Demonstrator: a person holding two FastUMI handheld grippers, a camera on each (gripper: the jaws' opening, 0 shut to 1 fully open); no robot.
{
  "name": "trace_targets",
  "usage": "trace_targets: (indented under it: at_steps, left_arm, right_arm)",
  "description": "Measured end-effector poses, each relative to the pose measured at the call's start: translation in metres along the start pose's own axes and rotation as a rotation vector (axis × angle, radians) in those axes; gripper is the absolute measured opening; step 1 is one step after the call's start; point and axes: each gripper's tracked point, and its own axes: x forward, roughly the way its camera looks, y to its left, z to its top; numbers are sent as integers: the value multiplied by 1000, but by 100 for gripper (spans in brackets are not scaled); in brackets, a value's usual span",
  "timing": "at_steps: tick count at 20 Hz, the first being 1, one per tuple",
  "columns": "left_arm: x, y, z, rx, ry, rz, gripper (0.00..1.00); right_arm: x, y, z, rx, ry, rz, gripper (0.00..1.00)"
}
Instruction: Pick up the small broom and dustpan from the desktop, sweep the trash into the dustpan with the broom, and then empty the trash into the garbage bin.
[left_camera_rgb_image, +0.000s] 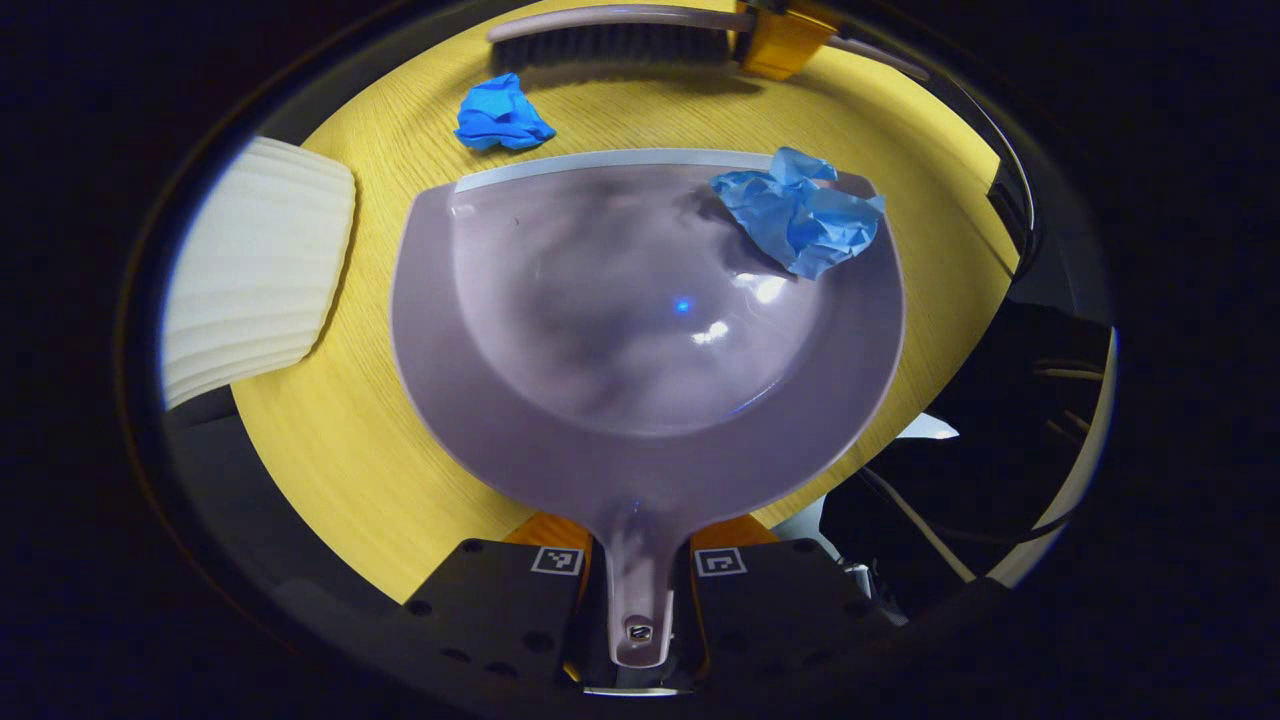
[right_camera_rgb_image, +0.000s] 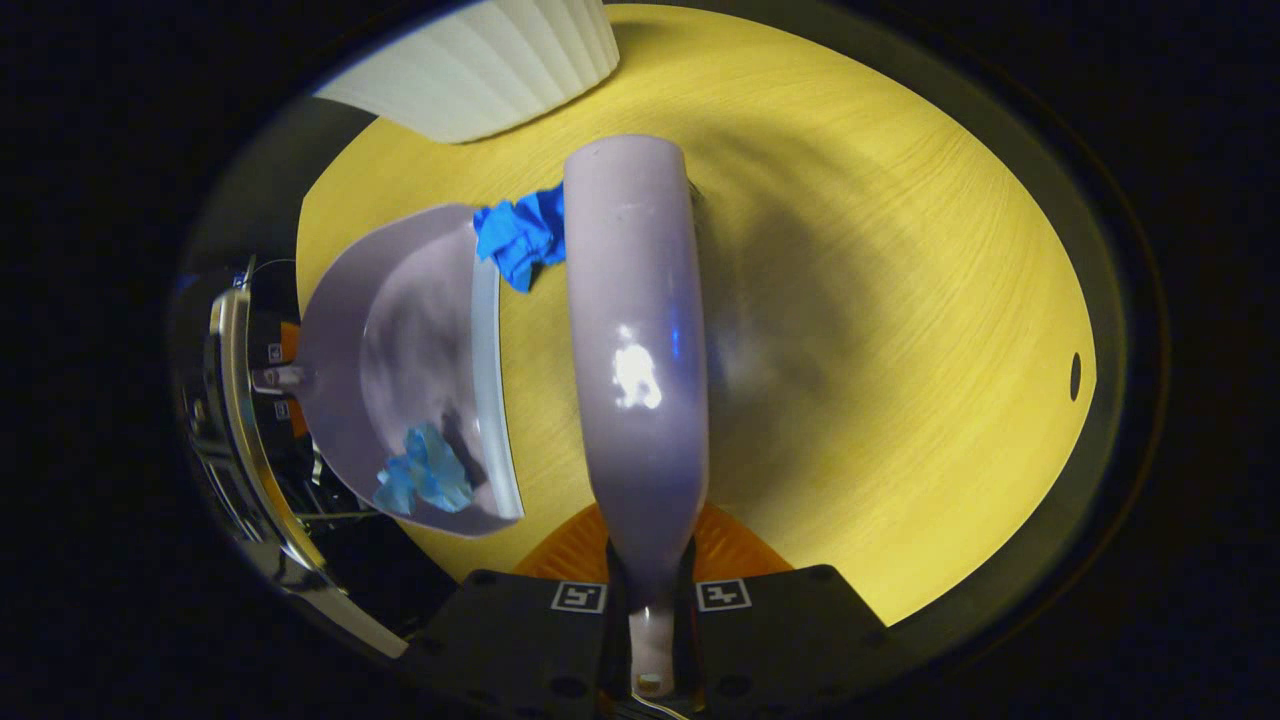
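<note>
Your left hand-held gripper (left_camera_rgb_image: 637, 590) is clenched on the handle of the dustpan (left_camera_rgb_image: 640, 320), which sits low in the left gripper view with its pan spread across the middle of the frame. You keep the pan flat on the yellow bench (left_camera_rgb_image: 330, 460) with its pale front lip toward the broom, so trash can slide straight in. One crumpled blue wad (left_camera_rgb_image: 800, 215) already lies inside, at the pan's upper right. A second blue wad (left_camera_rgb_image: 500, 115) sits on the bench just beyond the lip, upper left of centre, between the lip and the bristles.

Your right hand-held gripper (right_camera_rgb_image: 652, 600) grips the broom (right_camera_rgb_image: 637, 330) by its handle at the bottom of the right gripper view; the broom's back runs up the middle of the frame. It stands on the far side of the loose wad from the pan, which looks like the right setup to drag it in. The ribbed white bin (left_camera_rgb_image: 255, 265) waits at the left edge, close for emptying.
</note>
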Motion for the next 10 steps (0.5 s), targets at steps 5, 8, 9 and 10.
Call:
trace_targets:
  at_steps: [5,8,9,10]
  left_arm:
    - [-2,0,1,-2,2,11,24]
    - [0,0,1,0,-20,8,24]
    - [0,1,1,1,-27,10,25]
    - [0,0,1,3,-37,13,25]
  right_arm:
    - [9,11,15,-124,71,-13,17]
    - [-2,37,-14,-303,157,98,17]
    - [-10,51,-20,-313,166,163,18]
    - [-16,66,-23,-303,160,223,18]
